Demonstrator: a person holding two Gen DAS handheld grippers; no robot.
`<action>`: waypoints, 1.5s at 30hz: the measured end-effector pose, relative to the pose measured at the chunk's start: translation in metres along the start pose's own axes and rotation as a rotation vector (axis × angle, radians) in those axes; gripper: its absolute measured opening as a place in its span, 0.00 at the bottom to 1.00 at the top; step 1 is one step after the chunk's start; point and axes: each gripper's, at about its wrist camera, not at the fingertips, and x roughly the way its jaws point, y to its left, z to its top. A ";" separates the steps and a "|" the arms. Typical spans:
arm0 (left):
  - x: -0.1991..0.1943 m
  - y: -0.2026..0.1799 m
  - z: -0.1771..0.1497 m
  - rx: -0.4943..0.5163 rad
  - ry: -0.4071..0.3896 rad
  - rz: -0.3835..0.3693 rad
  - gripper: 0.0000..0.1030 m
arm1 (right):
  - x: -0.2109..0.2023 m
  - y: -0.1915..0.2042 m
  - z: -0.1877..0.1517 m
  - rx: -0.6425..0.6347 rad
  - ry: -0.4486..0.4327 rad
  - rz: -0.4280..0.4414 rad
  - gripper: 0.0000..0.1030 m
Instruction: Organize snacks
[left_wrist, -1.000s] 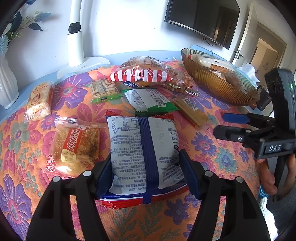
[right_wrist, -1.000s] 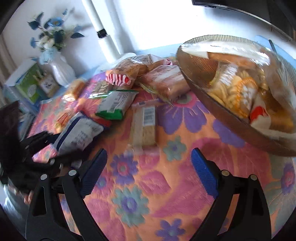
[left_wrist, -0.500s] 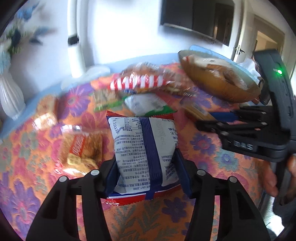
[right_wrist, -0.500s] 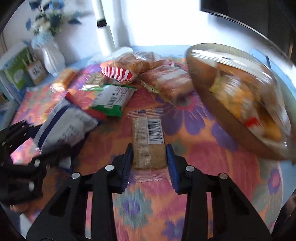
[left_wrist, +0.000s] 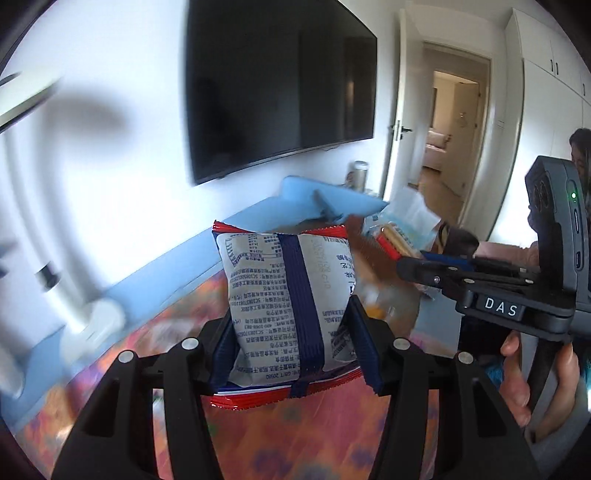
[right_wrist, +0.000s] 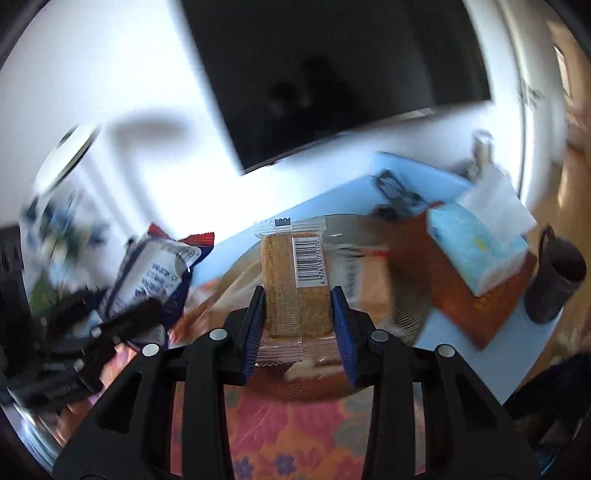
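Observation:
My left gripper (left_wrist: 293, 347) is shut on a white and blue snack packet (left_wrist: 288, 295) with red edges, held up off the table. My right gripper (right_wrist: 298, 325) is shut on a brown biscuit bar (right_wrist: 293, 284) in clear wrap with a barcode, also lifted. The right gripper shows in the left wrist view (left_wrist: 417, 264) at the right, close to the brown snack bowl (left_wrist: 373, 258). The left gripper and its packet (right_wrist: 155, 273) show at the left of the right wrist view. The bowl (right_wrist: 410, 317) lies blurred behind the bar.
The floral tablecloth (left_wrist: 295, 435) lies below both grippers. A tissue box (right_wrist: 476, 247) and a dark cup (right_wrist: 554, 277) stand right of the bowl. A white lamp base (left_wrist: 92, 325) is at the left. A TV (left_wrist: 277, 85) hangs on the wall.
Both grippers have lifted their snacks off the table and tilted up toward the bowl. The right gripper, open a second ago, closed on the biscuit bar.

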 end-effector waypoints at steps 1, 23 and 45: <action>0.009 -0.003 0.006 -0.007 0.003 -0.016 0.52 | 0.005 -0.005 0.002 0.004 0.007 -0.004 0.38; -0.085 0.102 -0.031 -0.229 -0.045 0.253 0.84 | 0.030 0.165 -0.091 -0.349 0.195 0.197 0.72; -0.174 0.227 -0.158 -0.586 -0.039 0.440 0.82 | 0.161 0.239 -0.153 -0.416 0.352 -0.051 0.87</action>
